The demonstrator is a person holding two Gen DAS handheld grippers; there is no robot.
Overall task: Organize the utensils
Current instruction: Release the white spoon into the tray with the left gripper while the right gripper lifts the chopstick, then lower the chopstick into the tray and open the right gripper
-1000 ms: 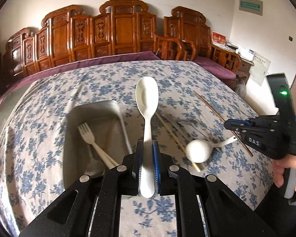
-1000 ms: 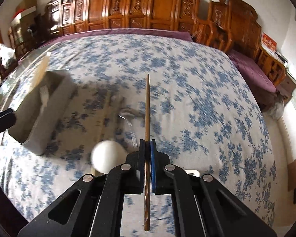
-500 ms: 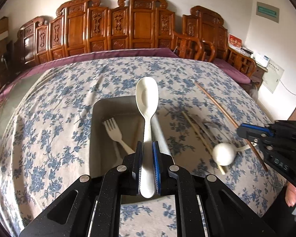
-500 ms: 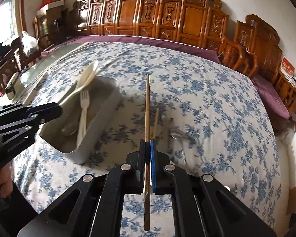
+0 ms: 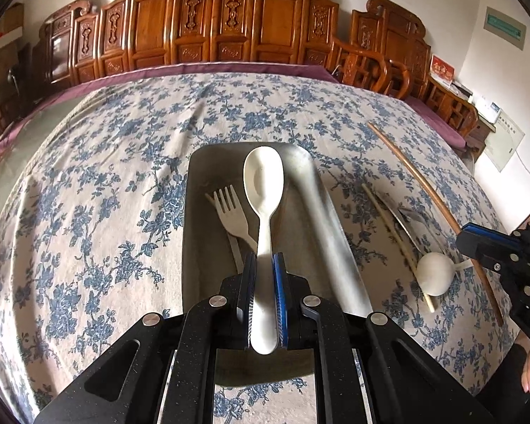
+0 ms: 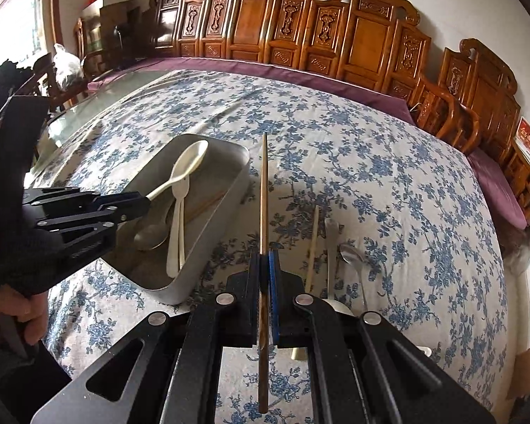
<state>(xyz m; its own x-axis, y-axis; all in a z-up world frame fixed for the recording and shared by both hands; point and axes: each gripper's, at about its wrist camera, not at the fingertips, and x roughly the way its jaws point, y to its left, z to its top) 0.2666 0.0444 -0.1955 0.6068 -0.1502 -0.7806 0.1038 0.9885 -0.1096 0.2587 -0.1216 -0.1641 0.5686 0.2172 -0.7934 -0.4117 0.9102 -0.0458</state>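
My left gripper (image 5: 264, 265) is shut on the handle of a white plastic spoon (image 5: 263, 190), which hangs over the metal tray (image 5: 335, 219). A white fork (image 5: 231, 212) lies inside the tray. My right gripper (image 6: 265, 258) is shut on a long brown chopstick (image 6: 264, 190), just right of the tray (image 6: 208, 243) and above the cloth. In the right wrist view the left gripper (image 6: 143, 203) holds the spoon (image 6: 190, 157) over a fork (image 6: 178, 219), a metal spoon (image 6: 152, 236) and a chopstick (image 6: 208, 201) in the tray.
On the flowered tablecloth right of the tray lie a pale chopstick (image 6: 312, 243), a metal spoon (image 6: 351, 254) and a white round-bowled spoon (image 5: 435, 274). Carved wooden chairs (image 6: 367, 42) line the table's far side. A hand (image 6: 14, 314) grips the left tool.
The left gripper has carried the white spoon from beside the tray to over its middle. The right gripper has swung left with the brown chopstick, closer to the tray.
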